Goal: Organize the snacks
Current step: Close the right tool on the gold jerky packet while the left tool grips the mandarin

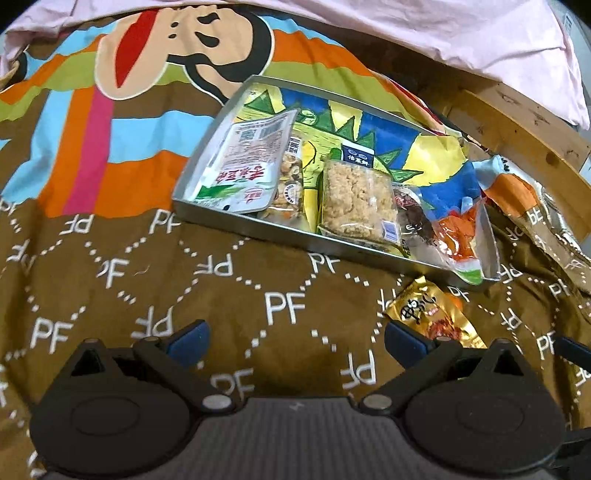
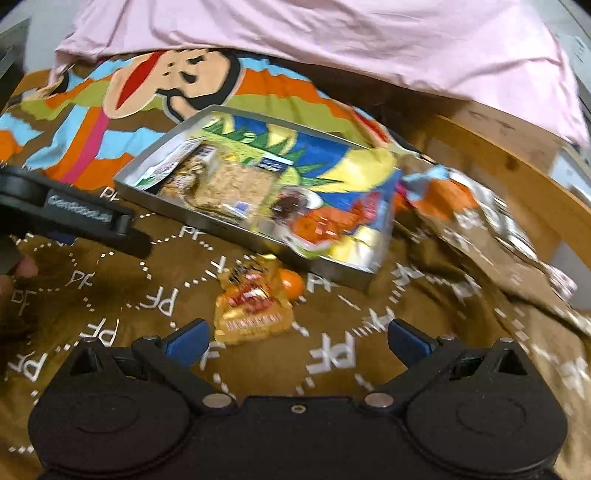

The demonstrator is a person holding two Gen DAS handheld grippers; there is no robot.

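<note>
Hovering over the brown bedspread (image 1: 110,266), the left gripper (image 1: 297,341) has its blue-padded jaws spread wide, nothing between them. Right gripper (image 2: 299,339) the same: wide apart and empty, above the same cloth. Cloth is soft and rumpled, printed with white "PF" letters and dotted diamond lines, plus a cartoon face with coloured stripes further back. A pink sheet (image 1: 461,33), matte and creased, lies across the far edge.

A shallow rectangular metal tray (image 1: 236,225), thin grey walls and a cartoon-print liner in blue, yellow and green, sits on the bedspread ahead of both grippers. Inside it, left to right: white glossy pouch (image 1: 243,162) with red print, leaning on the tray's left wall; clear nut-mix bag (image 1: 290,192) partly under it; clear-wrapped rice cracker block (image 1: 356,199), grainy, tan, square; small dark snack packet (image 1: 410,210); crinkly orange packet (image 1: 456,236) at the right corner, hanging over the rim.

Outside the tray, a gold foil packet (image 2: 253,306) lies flat on the cloth, just in front of the right gripper and nearer its left finger. A small round orange thing (image 2: 291,282) touches its far edge; blurred, cannot tell what. Large crumpled silver-and-orange foil bag (image 1: 532,214) lies right of the tray. Curved wooden bed frame (image 1: 524,136) behind that.
</note>
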